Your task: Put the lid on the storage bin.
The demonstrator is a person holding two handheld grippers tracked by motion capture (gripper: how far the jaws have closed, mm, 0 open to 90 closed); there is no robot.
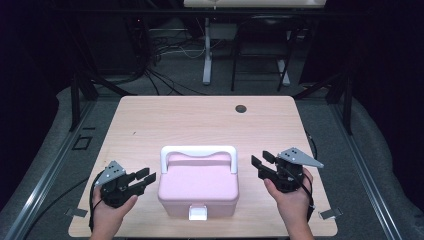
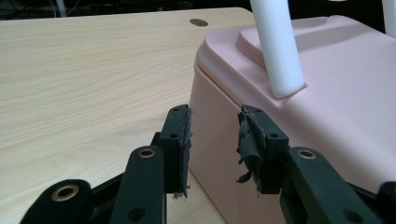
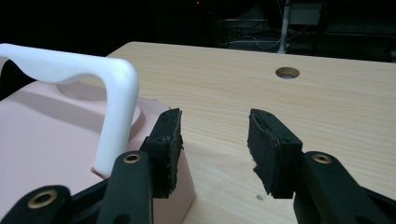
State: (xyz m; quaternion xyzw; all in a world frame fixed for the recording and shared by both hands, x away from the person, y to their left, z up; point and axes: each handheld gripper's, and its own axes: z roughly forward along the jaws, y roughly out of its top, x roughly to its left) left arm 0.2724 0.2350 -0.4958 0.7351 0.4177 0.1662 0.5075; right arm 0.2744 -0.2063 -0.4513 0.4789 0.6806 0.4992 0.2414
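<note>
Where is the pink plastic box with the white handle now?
In the high view, the pink plastic box sits at the table's near edge, centred between the left gripper and the right gripper.

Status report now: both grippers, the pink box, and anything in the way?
Left gripper open, empty, beside pink box. Right gripper open, empty, at its other side. Box shut, white handle upright. Nothing in the way.

Your box (image 1: 198, 187) sits near-centre on the table (image 1: 150, 120), handle (image 1: 198, 150) on its far side. Left gripper (image 1: 148, 176) just left of it, right gripper (image 1: 261, 161) just right. Cable hole (image 1: 241, 108) far right.
</note>
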